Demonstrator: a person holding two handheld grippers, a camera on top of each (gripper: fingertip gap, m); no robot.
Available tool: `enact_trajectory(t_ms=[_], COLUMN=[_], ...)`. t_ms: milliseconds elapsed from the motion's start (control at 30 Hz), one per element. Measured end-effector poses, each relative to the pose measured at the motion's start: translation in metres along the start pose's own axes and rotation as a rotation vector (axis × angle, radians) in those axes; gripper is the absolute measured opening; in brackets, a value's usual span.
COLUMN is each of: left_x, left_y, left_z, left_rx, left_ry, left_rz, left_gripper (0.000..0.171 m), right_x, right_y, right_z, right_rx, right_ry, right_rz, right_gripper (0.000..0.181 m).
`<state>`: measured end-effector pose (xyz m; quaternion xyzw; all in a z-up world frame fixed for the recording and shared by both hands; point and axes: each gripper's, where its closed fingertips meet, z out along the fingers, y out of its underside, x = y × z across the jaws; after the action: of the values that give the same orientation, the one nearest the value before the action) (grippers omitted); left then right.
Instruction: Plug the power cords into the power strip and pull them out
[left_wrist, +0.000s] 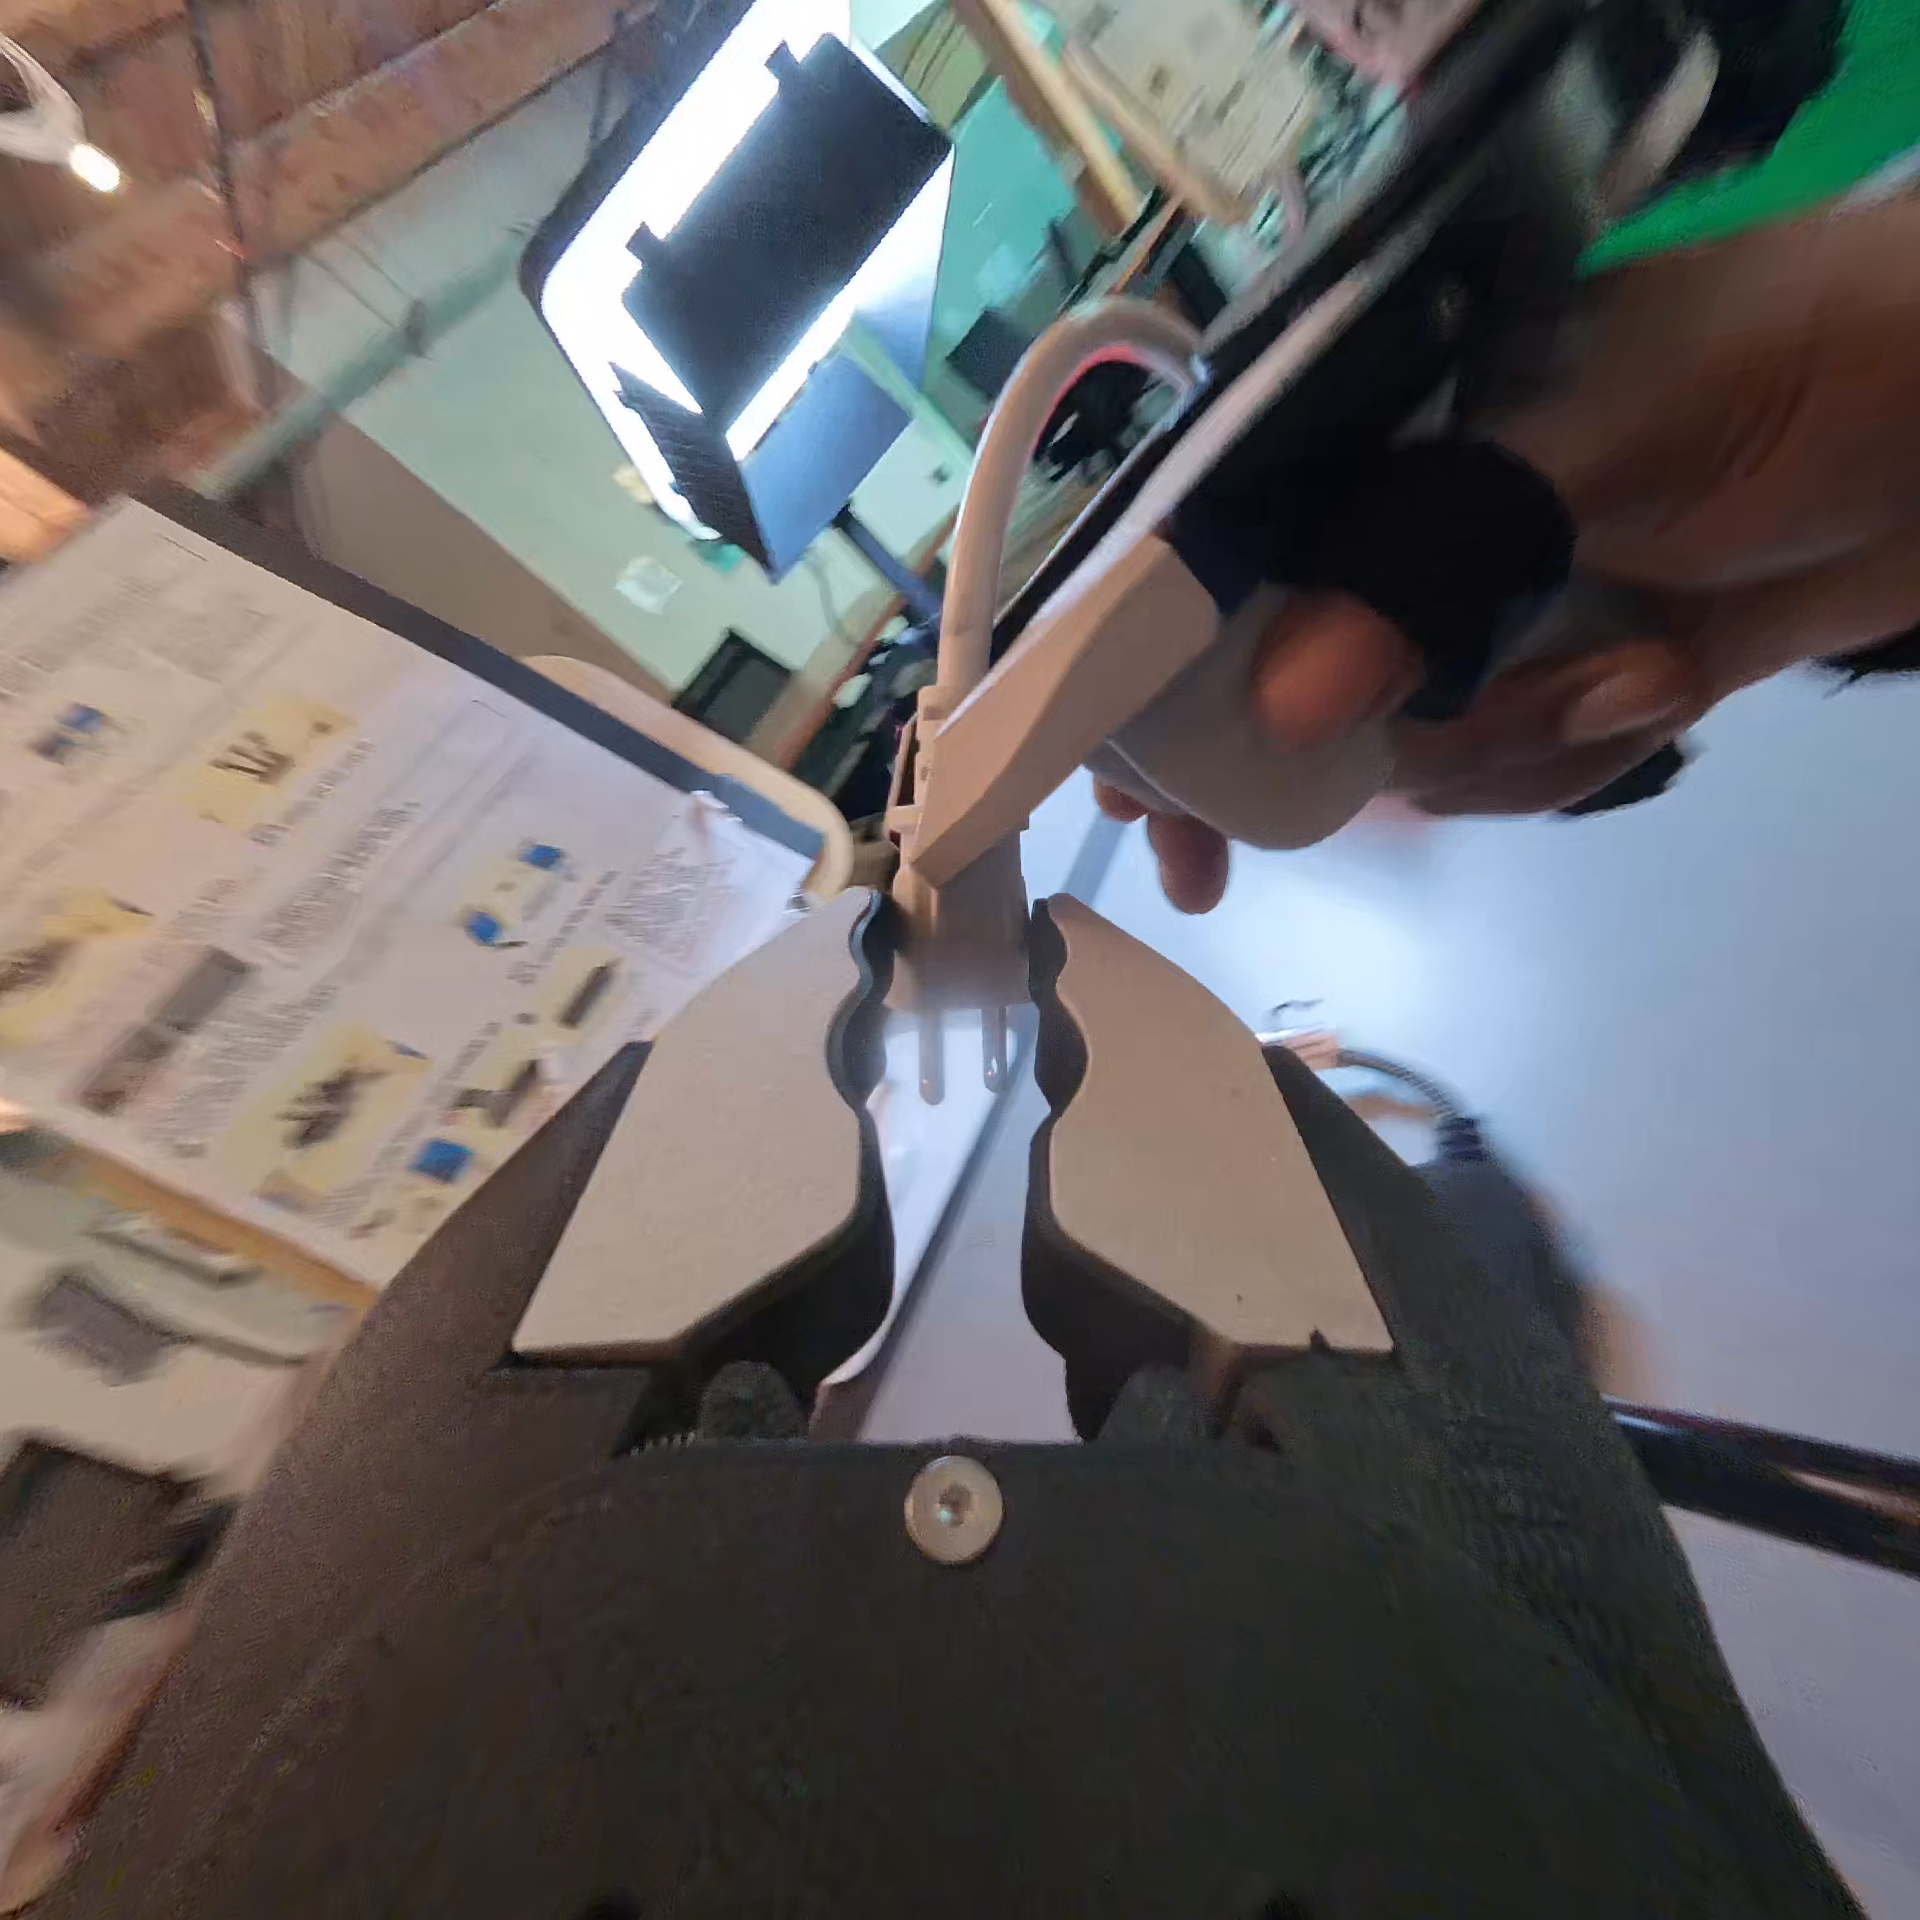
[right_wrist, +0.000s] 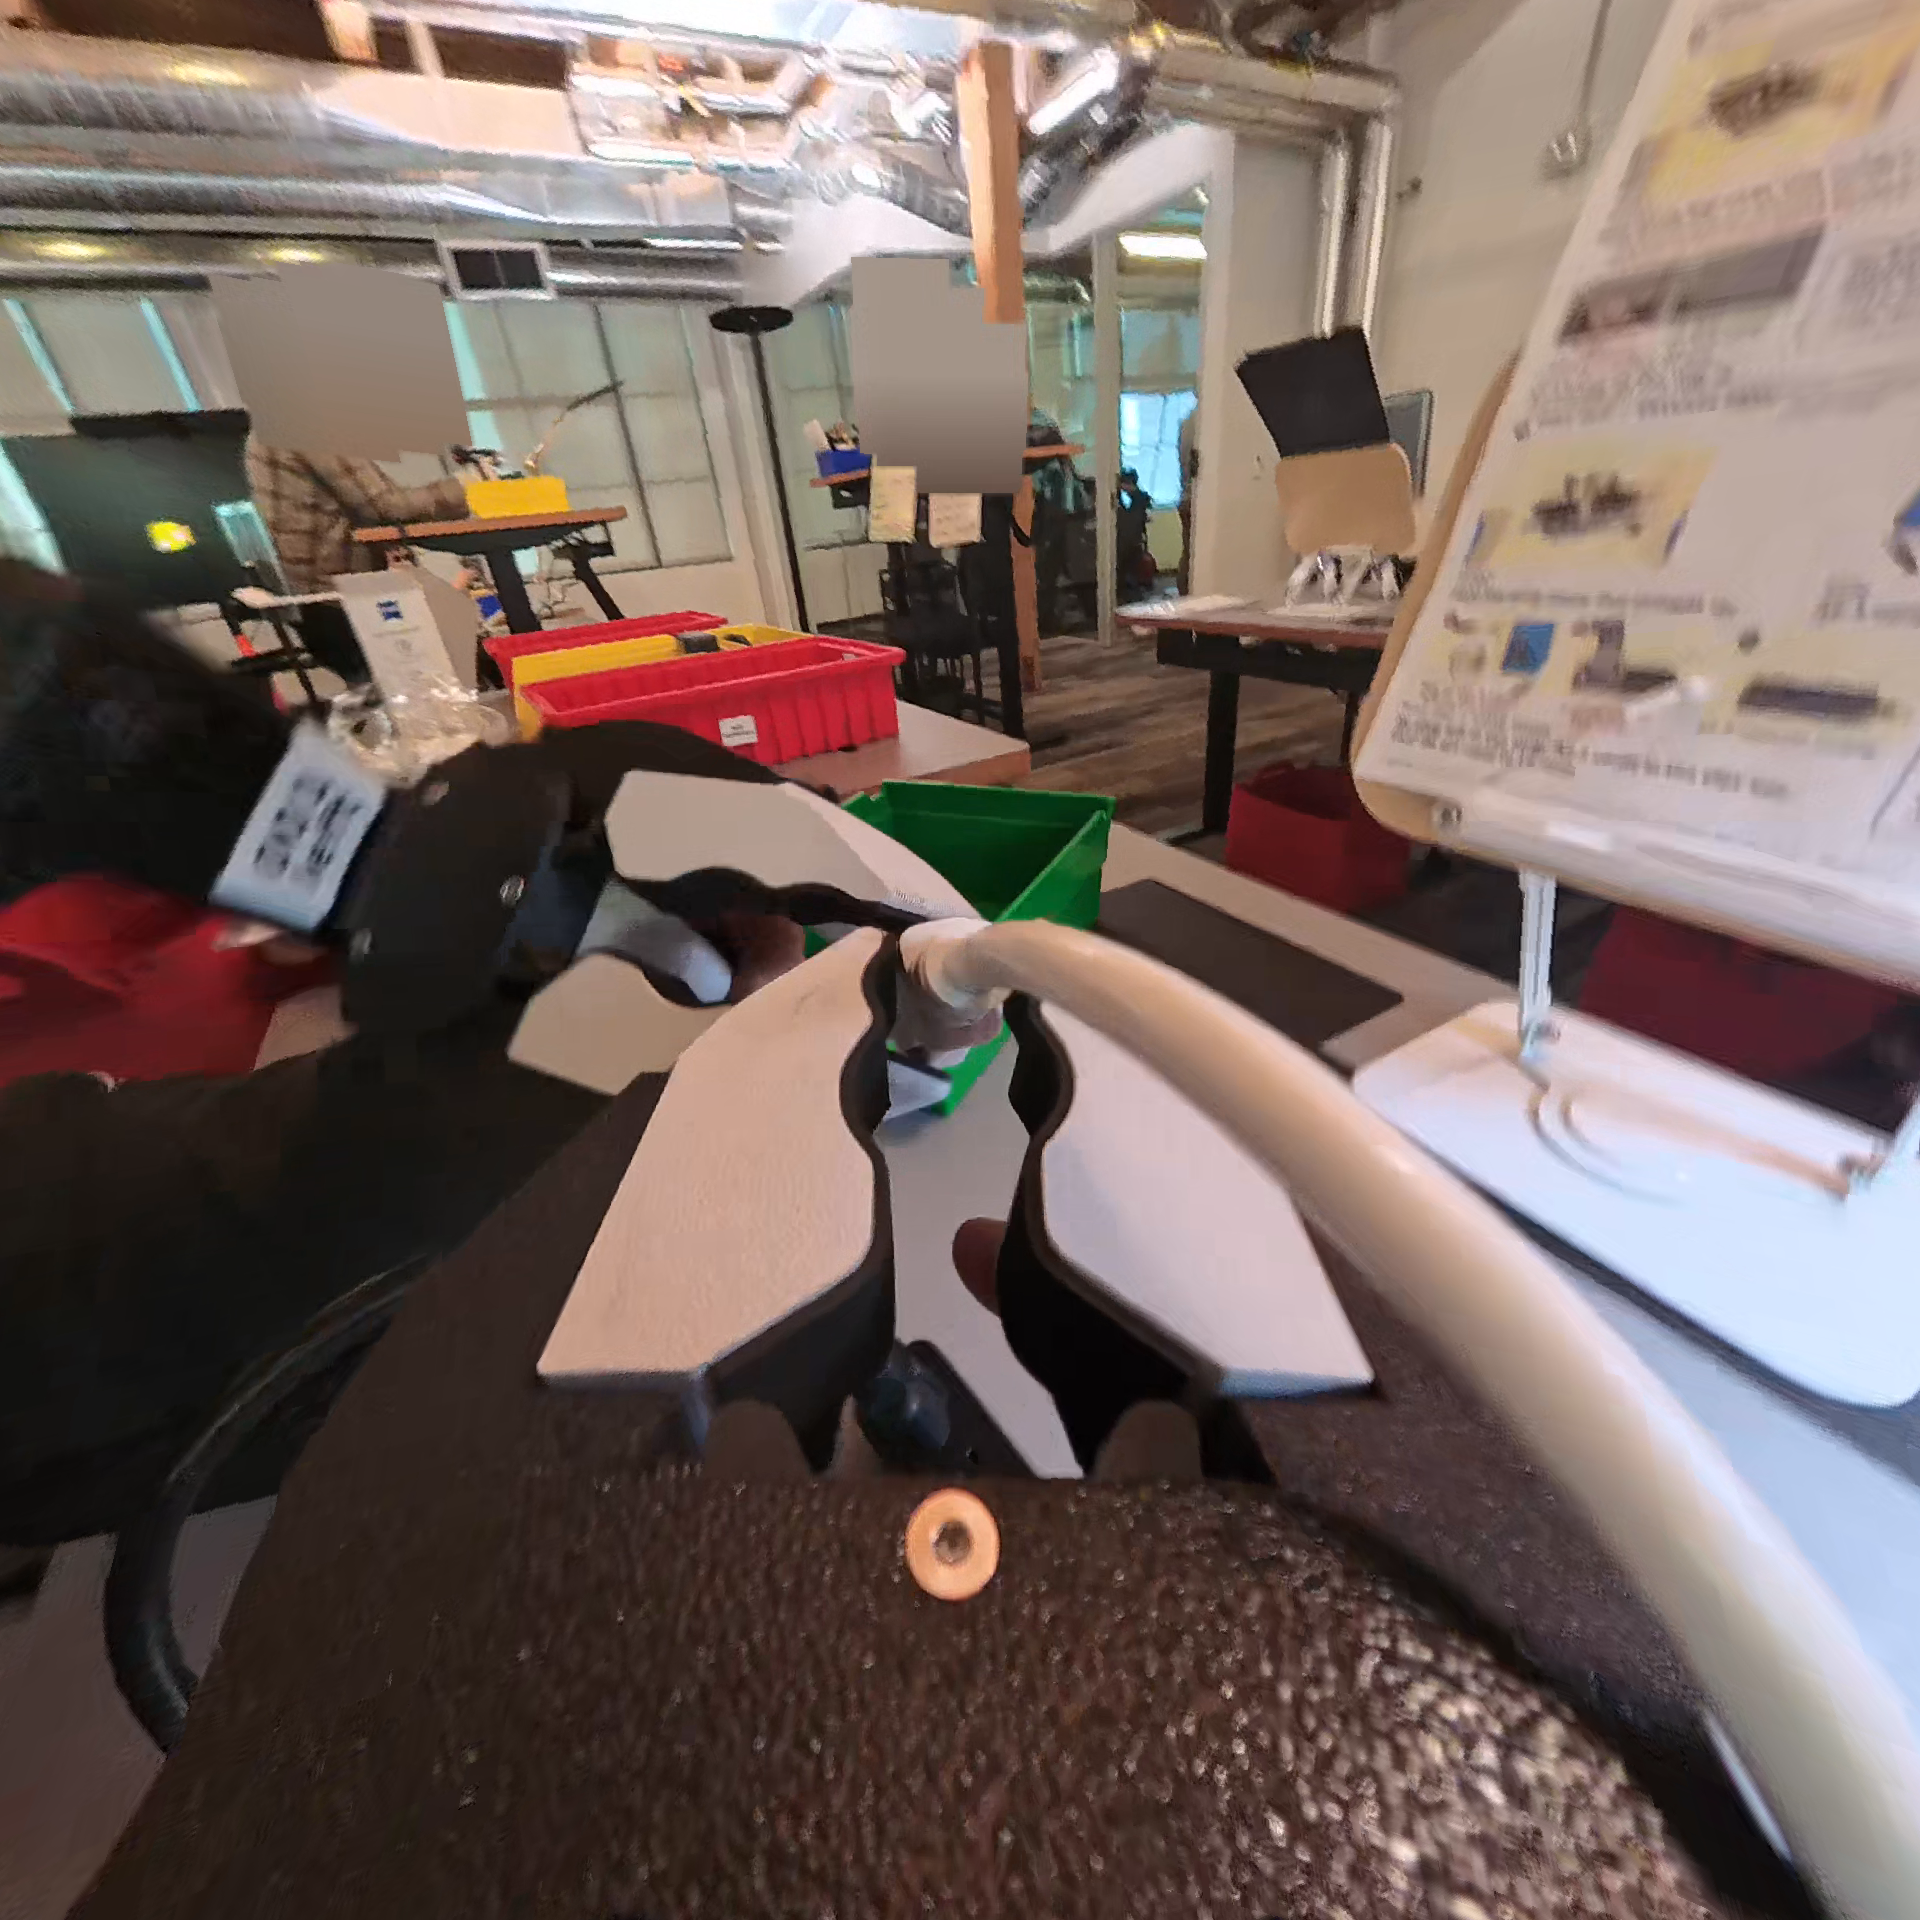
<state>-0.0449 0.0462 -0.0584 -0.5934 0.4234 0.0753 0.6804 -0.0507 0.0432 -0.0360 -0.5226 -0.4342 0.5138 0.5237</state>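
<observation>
A white plug with two metal prongs is clamped between the fingertips of my left gripper, prongs pointing back at the camera. My right gripper is shut on the same plug at its cord end. The thick white cord arcs away to the lower right. Each gripper shows in the other's view: the right one's finger, held by a hand, and the left one's finger. The plug hangs in the air above the grey table. I cannot make out a power strip.
A printed instruction sheet stands on a white base at the right. A green bin and a black mat lie beyond the grippers, with red and yellow bins farther back. A black cable lies on the table.
</observation>
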Motion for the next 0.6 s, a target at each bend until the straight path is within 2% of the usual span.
enact_trajectory(t_ms=[167,300,333,367,467,600], left_x=[0.013,0.023,0.023,0.023,0.03,0.033], left_y=[-0.027,-0.041,-0.046,-0.049,-0.051,-0.048], left_z=[-0.019,-0.029,-0.031,-0.033,-0.033,-0.029], left_rx=[0.196,0.341,0.385,0.415,0.439,0.416], left_ry=[0.388,0.629,0.68,0.721,0.808,0.798], left_rz=[-0.489,-0.738,-0.797,-0.848,-0.918,-0.917], left_gripper=[0.023,0.021,0.012,0.012,0.011,0.011], right_x=[-0.025,-0.041,-0.046,-0.051,-0.055,-0.045], right_y=[-0.01,-0.012,-0.013,-0.013,-0.01,-0.009], right_z=[-0.015,-0.03,-0.034,-0.037,-0.044,-0.041], right_rx=[0.074,0.05,0.046,0.024,-0.021,-0.025], right_ry=[-0.219,-0.369,-0.409,-0.443,-0.487,-0.443], right_rz=[-0.359,-0.422,-0.432,-0.43,-0.444,-0.417], right_gripper=[0.028,0.031,0.035,0.04,0.038,0.023])
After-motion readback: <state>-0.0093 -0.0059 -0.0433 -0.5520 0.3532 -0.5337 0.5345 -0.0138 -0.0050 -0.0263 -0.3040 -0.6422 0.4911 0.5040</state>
